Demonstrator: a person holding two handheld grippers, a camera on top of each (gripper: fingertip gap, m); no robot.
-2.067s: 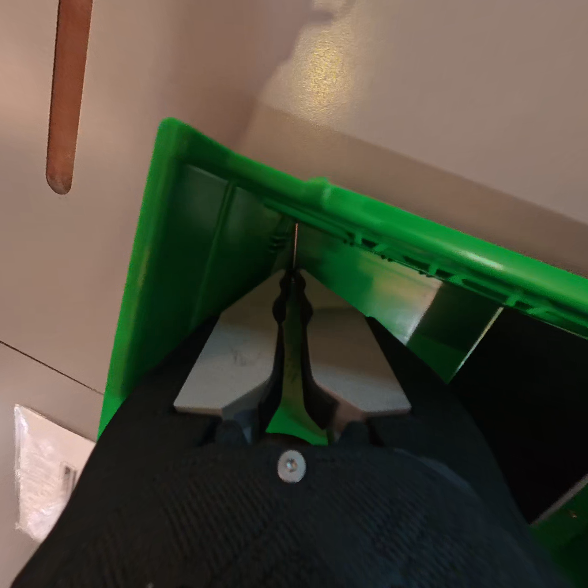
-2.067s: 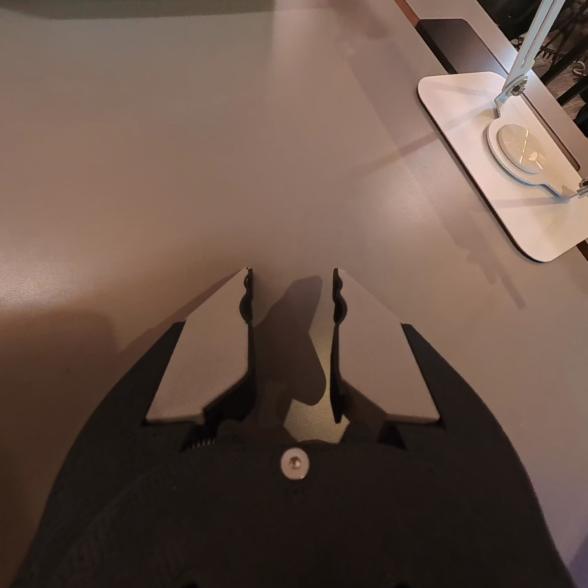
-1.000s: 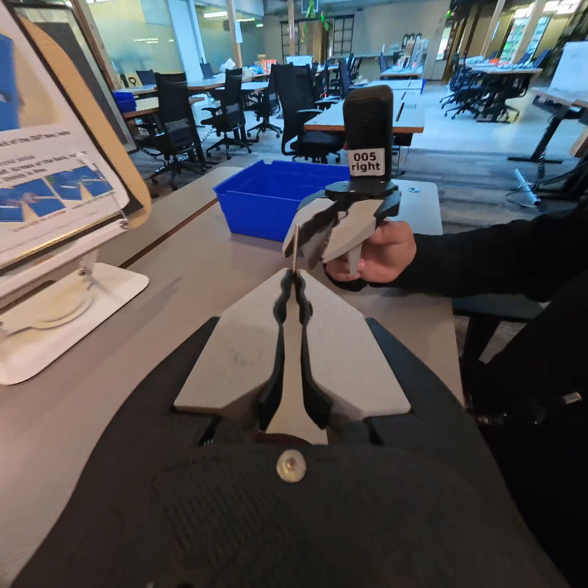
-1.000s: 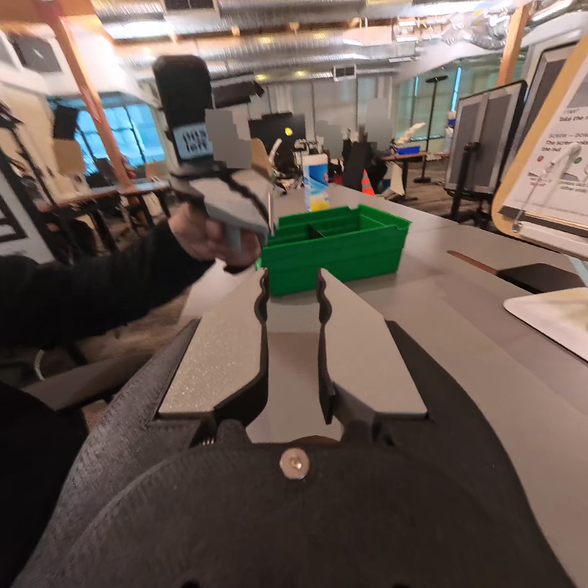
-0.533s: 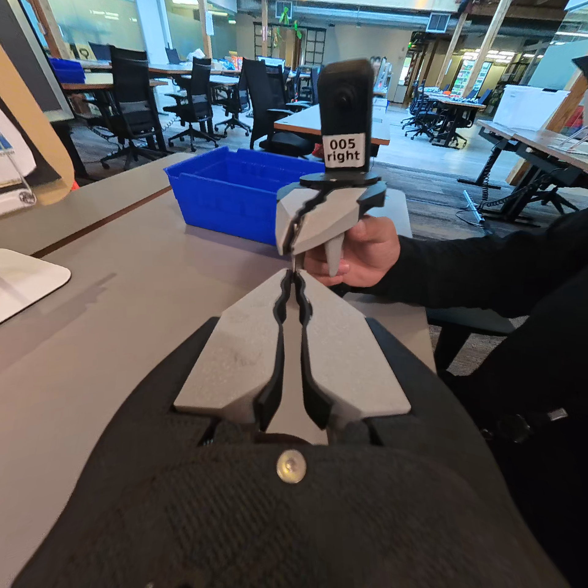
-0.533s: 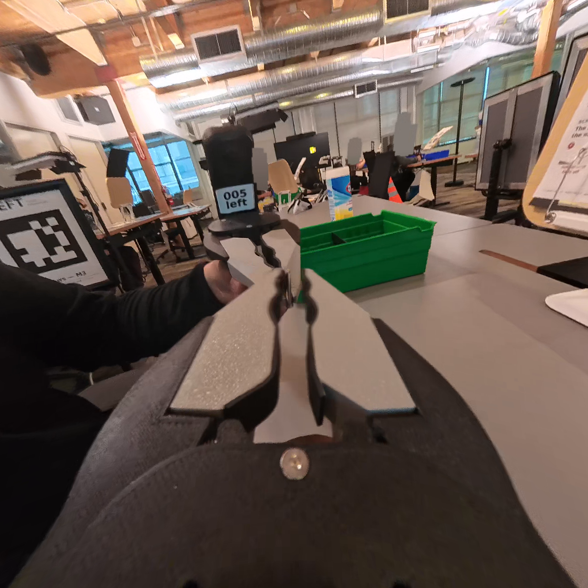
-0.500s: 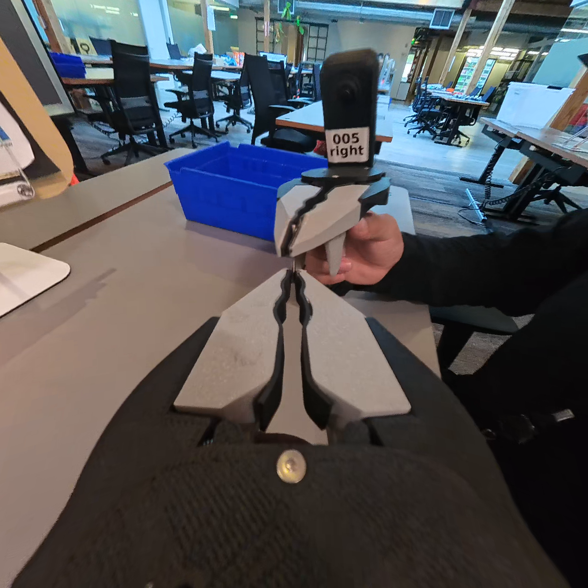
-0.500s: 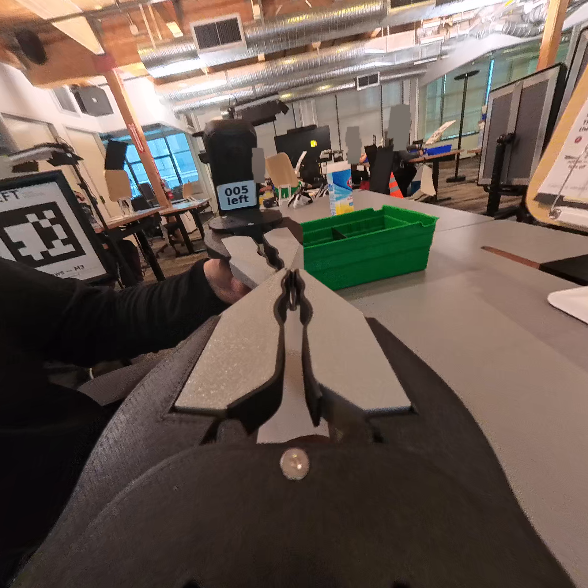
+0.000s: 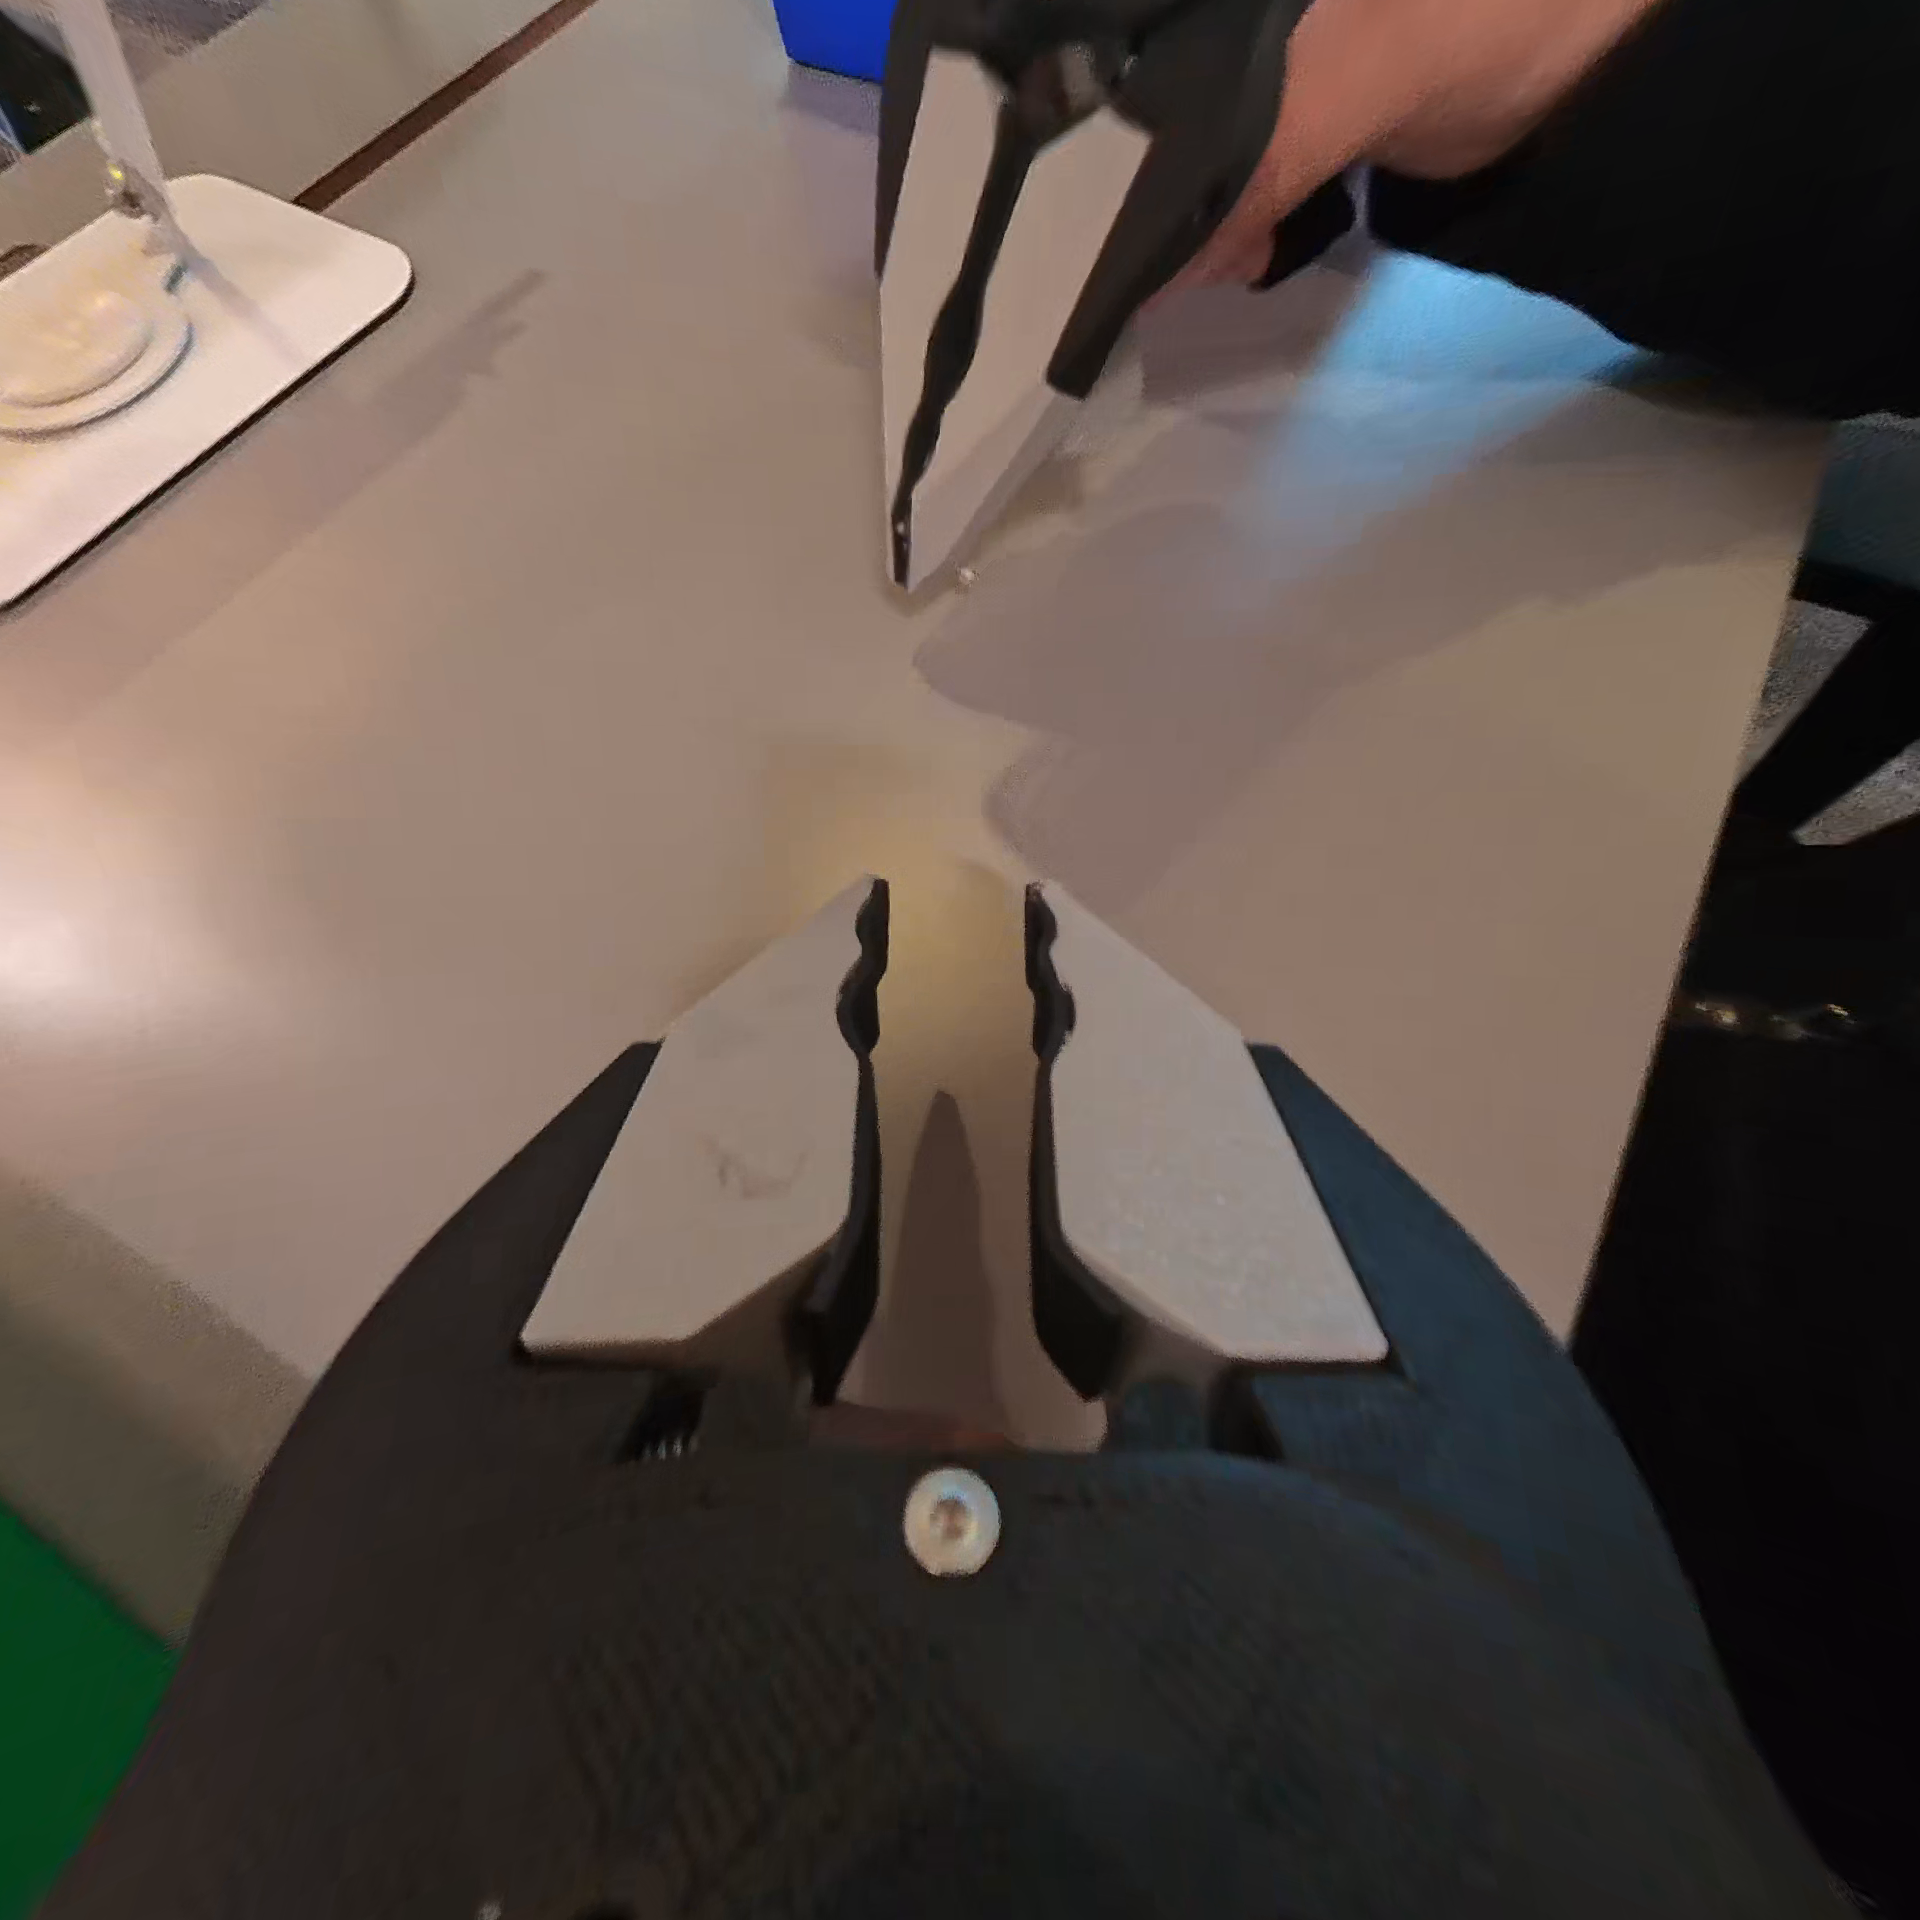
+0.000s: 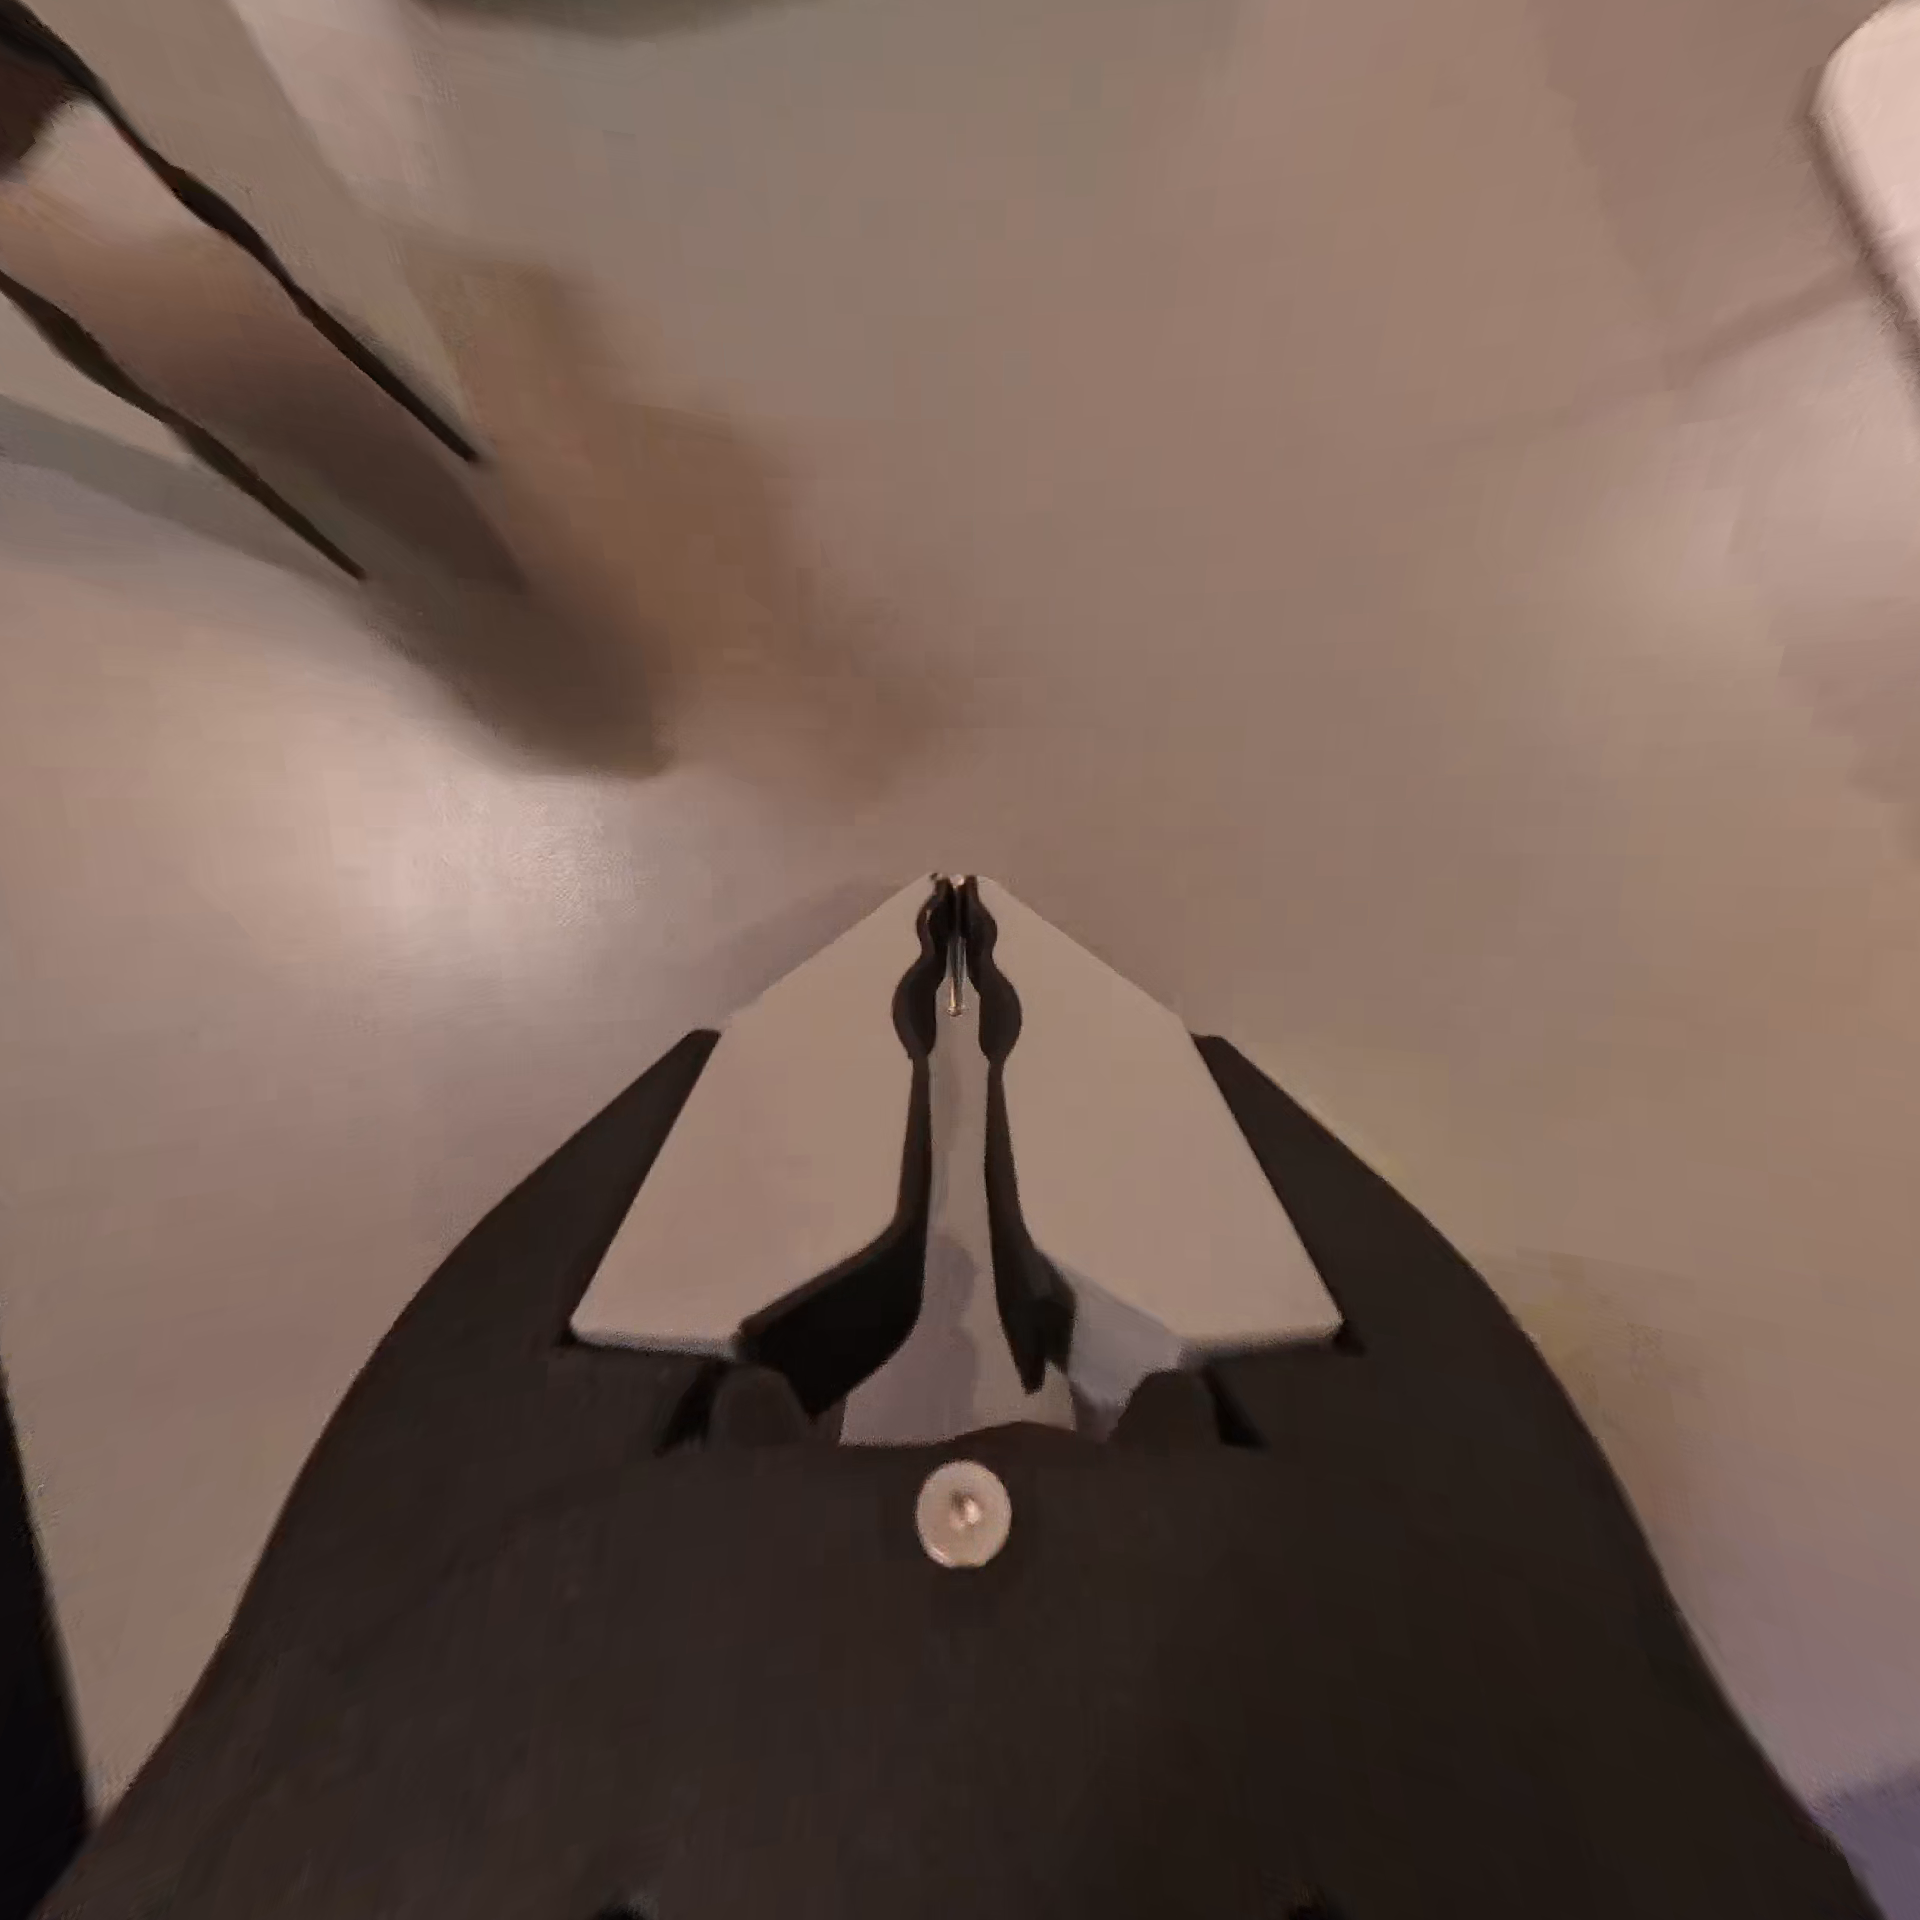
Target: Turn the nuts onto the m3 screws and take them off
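My right gripper (image 10: 954, 885) is shut on a thin m3 screw (image 10: 954, 982) that lies between its pads, and it points down at the grey table (image 10: 1351, 623). In the left wrist view the right gripper (image 9: 902, 561) stands tip-down, close to the table or touching it, with a hand behind it. A tiny shiny metal piece (image 9: 966, 572) lies on the table beside that tip; it also shows in the right wrist view (image 10: 952, 270). I cannot tell if it is a nut. My left gripper (image 9: 954, 906) is open and empty above the table. It shows blurred at the upper left (image 10: 416, 520).
A white stand base (image 9: 208, 312) sits at the far left of the table and shows at the right wrist view's top right (image 10: 1870, 156). A green bin's corner (image 9: 52, 1662) is at the lower left, a blue bin's edge (image 9: 831, 57) at the top. The table edge (image 9: 1683, 935) runs along the right. The left gripper's tips are roughly 12 cm from the right gripper's.
My left gripper has opened and let go of the screw. My right gripper has shut on it and holds it alone. Both grippers have tipped down toward the table.
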